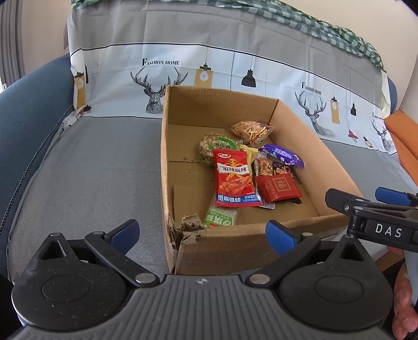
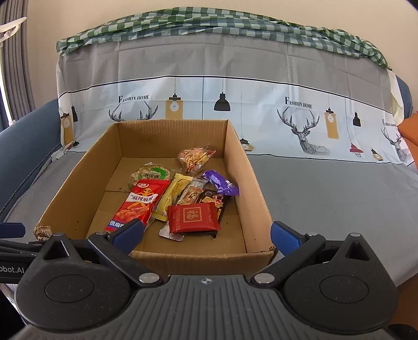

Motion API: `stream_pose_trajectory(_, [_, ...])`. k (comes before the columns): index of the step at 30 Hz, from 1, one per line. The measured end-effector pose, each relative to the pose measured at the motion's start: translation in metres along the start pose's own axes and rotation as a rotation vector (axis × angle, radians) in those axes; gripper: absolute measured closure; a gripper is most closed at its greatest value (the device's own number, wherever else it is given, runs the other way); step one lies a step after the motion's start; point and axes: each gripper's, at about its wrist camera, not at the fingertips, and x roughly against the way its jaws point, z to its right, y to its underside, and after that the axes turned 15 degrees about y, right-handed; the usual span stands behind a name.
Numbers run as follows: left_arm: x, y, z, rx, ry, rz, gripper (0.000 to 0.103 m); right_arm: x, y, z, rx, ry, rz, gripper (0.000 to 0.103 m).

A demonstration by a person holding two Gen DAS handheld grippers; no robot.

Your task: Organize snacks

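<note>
Snacks (image 2: 180, 198) heaped mid-box in the cardboard box (image 2: 250, 183) should be approached from above, both left gripper (image 1: 202, 232) and right gripper (image 2: 206, 232) spread wide and empty, one packet being singled out.

A sofa seat draped in a grey cover (image 2: 326, 193) carries everything. The cover runs up the backrest, where a pale band is printed with deer heads, hanging lamps and the words "Fashion Home". A green checked cloth (image 2: 235, 23) lies along the top of the backrest. Directly on the seat sits one open cardboard box (image 2: 250, 183), its near corners torn and frayed, holding a loose pile of snack packets. The sofa's blue arm (image 1: 28, 104) rises at the left edge.
</note>
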Motion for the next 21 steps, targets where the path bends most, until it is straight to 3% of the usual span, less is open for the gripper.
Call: stream_pose_trajectory(21, [0.0015,0.0007,0.0018,-0.004,-0.006,0.008,0.001,0.0020,0.0004,-0.0036,0.031,-0.005,0.016,0.001])
